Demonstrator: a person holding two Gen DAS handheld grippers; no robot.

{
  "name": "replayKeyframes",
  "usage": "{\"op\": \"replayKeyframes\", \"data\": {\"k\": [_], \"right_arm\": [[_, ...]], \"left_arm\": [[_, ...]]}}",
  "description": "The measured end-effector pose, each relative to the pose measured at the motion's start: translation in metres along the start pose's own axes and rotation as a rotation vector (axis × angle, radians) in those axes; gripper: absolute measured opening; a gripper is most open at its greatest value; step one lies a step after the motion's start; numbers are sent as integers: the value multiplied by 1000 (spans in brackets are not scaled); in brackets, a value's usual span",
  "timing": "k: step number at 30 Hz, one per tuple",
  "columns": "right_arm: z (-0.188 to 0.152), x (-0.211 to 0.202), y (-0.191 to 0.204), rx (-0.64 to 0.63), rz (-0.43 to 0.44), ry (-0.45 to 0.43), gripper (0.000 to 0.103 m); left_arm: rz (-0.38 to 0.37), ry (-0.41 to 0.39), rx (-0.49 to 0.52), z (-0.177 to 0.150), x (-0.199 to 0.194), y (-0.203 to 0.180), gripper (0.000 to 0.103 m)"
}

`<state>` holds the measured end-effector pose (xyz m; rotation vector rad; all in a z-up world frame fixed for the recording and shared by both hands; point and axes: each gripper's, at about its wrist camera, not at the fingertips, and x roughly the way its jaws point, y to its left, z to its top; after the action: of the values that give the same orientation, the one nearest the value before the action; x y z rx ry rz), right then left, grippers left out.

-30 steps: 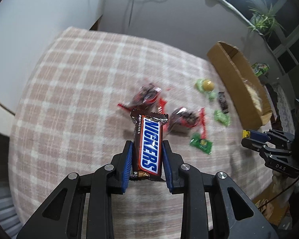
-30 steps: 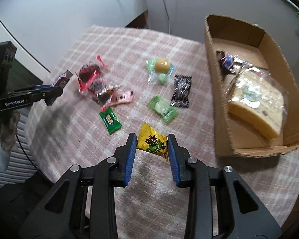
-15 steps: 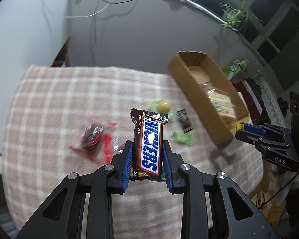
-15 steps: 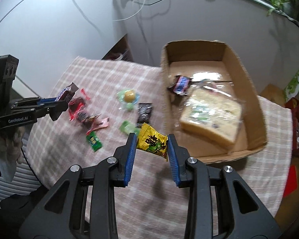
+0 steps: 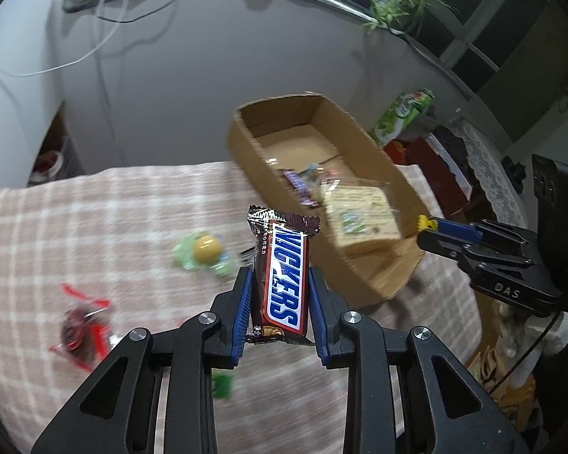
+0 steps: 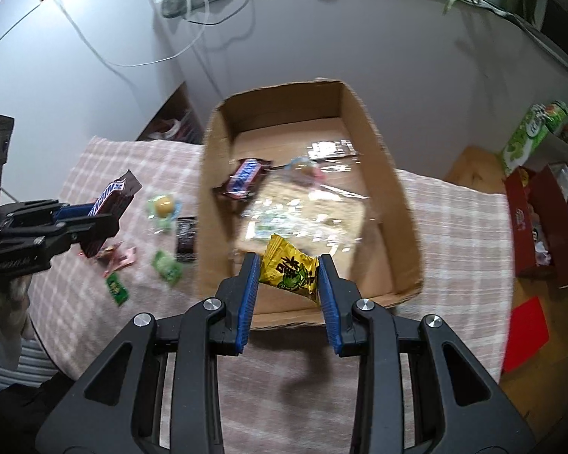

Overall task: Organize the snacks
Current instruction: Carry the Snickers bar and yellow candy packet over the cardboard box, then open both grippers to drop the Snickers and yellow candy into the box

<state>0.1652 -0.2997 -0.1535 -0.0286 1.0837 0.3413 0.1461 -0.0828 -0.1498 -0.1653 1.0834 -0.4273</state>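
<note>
The left gripper (image 5: 280, 295) pinched a chocolate bar (image 5: 282, 276) upright between its blue pads, held in the air above the checked tablecloth (image 5: 94, 219), short of the cardboard box (image 5: 363, 265). Wrapper read "SNICKERS", white-on-blue, first letter partly creased. The right gripper (image 6: 288, 283) was clamped on a yellow candy packet (image 6: 289, 270), tilted, hanging over the near end of the box interior; black characters & a green cartoon figure on it, text not legible.

Inside the box: a second bar (image 6: 244, 178), lying flat by the left wall, and a wrapped slice of bread or cake (image 6: 306, 219) w/ a green-printed label, taking up the middle. Far end of the box floor was bare cardboard.

On the cloth left of the box, from the right wrist view: a yellow ball-shaped sweet in clear green wrap (image 6: 163, 206), a black packet (image 6: 186, 238) just beside the box wall, a green candy (image 6: 166, 266), a small dark-green packet (image 6: 116, 287), a pink wrapper (image 6: 123, 259). The left view also showed a red-wrapped snack (image 5: 81, 327), blurred.

Beyond the table on the right: a green carton (image 6: 536, 128), label blurred, and a red box (image 6: 541, 223). The right gripper's body read "DAS" in the left view.
</note>
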Motion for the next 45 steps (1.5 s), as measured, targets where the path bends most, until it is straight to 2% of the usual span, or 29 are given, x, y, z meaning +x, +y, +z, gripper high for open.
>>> {"op": "replayKeyframes", "data": {"k": [11, 27, 31, 33, 34, 35, 42, 45], "right_arm": [[7, 19, -34, 42, -41, 26, 33], [9, 37, -47, 63, -53, 57, 33], [9, 37, -47, 64, -64, 55, 44], [9, 36, -46, 63, -68, 51, 51], [9, 36, -46, 62, -68, 49, 53], [9, 35, -45, 61, -68, 48, 53], [9, 29, -42, 64, -72, 38, 54], [9, 24, -38, 63, -71, 28, 58]], "left_arm": [[-67, 58, 67, 13, 45, -58, 27], [-64, 113, 124, 14, 73, -84, 27], [-57, 117, 140, 14, 76, -89, 28], [-59, 117, 145, 15, 77, -90, 33], [-58, 118, 142, 15, 77, -90, 41], [-56, 116, 135, 16, 77, -89, 44], [-60, 103, 121, 16, 70, -84, 44], [-63, 94, 117, 14, 64, -83, 44]]}}
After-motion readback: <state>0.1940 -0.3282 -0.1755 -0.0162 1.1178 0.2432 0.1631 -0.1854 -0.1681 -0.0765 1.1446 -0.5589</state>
